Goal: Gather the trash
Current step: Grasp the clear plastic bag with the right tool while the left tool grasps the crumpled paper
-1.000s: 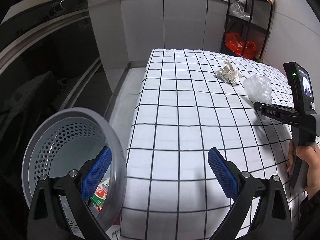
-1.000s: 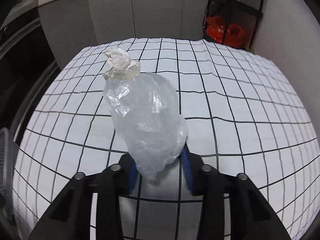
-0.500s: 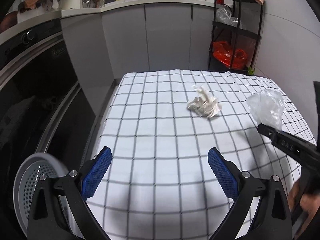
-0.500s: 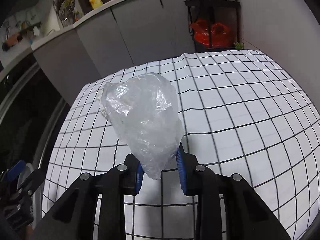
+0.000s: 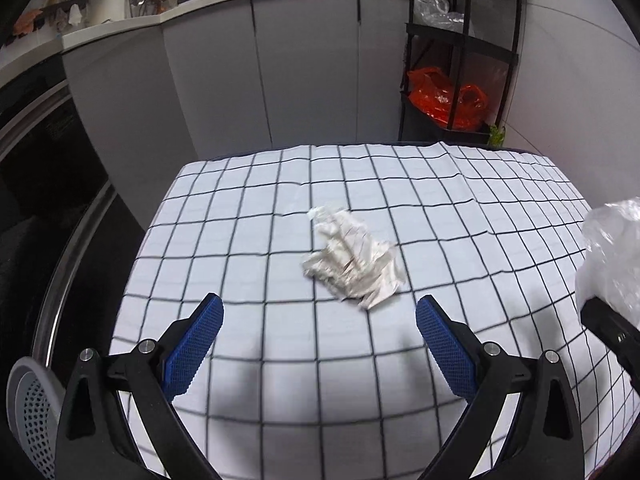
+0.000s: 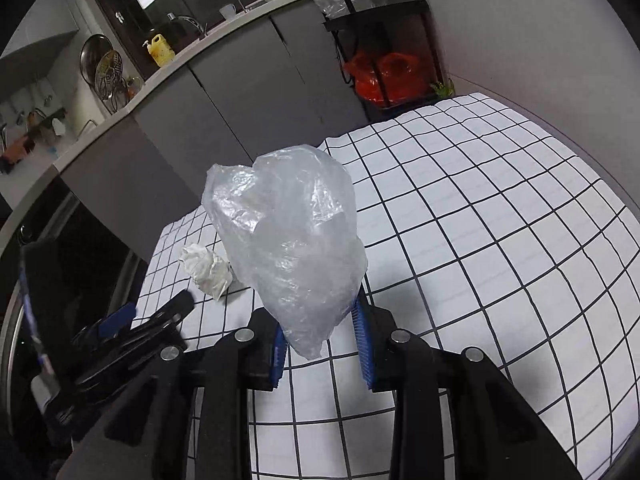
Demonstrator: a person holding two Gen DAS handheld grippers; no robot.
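A crumpled white paper [image 5: 352,264] lies on the checked tablecloth [image 5: 280,400], just beyond my left gripper [image 5: 319,312], which is open with nothing between its blue pads. My right gripper [image 6: 320,332] is shut on the lower end of a clear plastic bag [image 6: 288,240] and holds it above the cloth. In the left wrist view the bag [image 5: 612,256] shows at the right edge. In the right wrist view the paper [image 6: 206,266] lies to the left behind the bag, with the left gripper [image 6: 152,308] close to it.
A grey perforated basket [image 5: 28,412] stands low beside the table's left edge. Grey cabinets [image 5: 300,72] run behind the table, and a black shelf rack [image 5: 460,40] with an orange bag [image 5: 444,98] stands at the back right. A dark appliance front is on the left.
My left gripper has swung from over the basket to above the table, and the paper is now right in front of it. The right gripper has lifted and rolled with the bag.
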